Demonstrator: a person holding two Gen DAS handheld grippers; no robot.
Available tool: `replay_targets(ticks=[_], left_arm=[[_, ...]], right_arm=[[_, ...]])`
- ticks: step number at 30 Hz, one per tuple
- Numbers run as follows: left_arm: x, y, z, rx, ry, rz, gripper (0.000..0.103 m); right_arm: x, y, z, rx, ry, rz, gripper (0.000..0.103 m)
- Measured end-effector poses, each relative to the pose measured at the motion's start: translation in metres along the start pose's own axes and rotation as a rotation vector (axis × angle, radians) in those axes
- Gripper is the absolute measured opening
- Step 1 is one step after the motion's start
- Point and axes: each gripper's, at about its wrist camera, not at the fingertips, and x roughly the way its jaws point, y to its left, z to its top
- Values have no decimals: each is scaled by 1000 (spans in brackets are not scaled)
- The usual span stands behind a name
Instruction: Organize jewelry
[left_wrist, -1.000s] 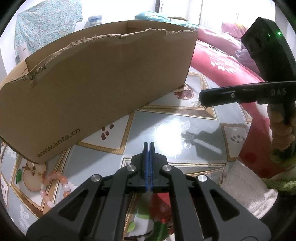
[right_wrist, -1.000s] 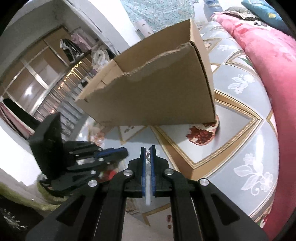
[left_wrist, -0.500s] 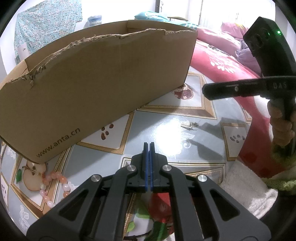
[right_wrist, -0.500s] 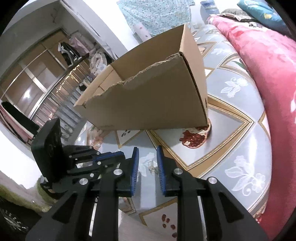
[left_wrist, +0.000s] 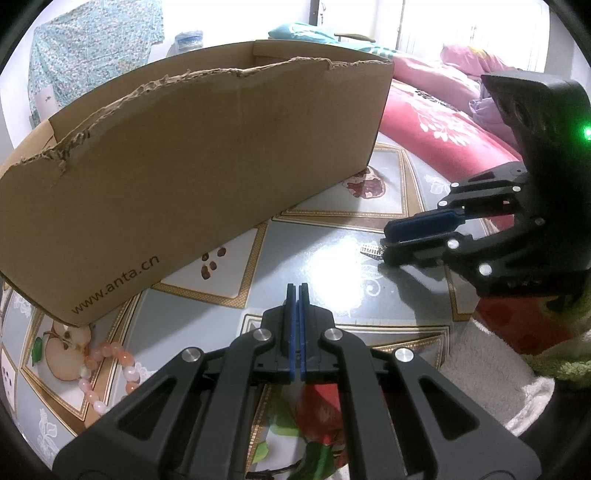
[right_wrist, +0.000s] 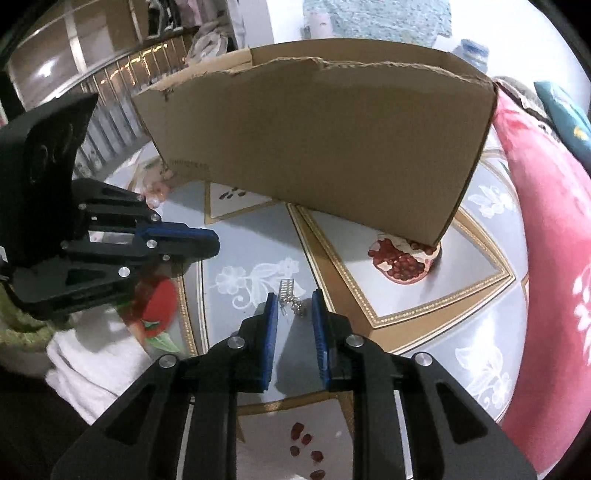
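Right claw now lower, astride earring

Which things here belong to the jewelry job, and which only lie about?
Job: earring, bracelet, box, right gripper.
Lying about: towel, quilt, tablecloth.

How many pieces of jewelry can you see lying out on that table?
2. A small silver earring lies between the right gripper's open jaws; a pink bead bracelet lies by the cardboard box's left corner. More may be hidden inside the box.
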Motion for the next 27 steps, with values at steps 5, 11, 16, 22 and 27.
replay_targets(ticks=[5,11,16,22,27], left_arm=[[0,-1,1,-2,-2,-2,1],[0,-1,1,-3,-2,-1,1],[0,-1,1,-7,-4,-3,1],[-1,-1,1,-7,-5,-4,1],[-1,0,0,-4,-5,-7,1]], right_arm=[[-7,-8,1,59,-25,53,2],[-31,-17,12,135,-116,145,2],[-45,-25,17,193,-169,208,2],[-40,-18,13,168,-118,161,4],[-18,-3,5,73,-27,71,12]])
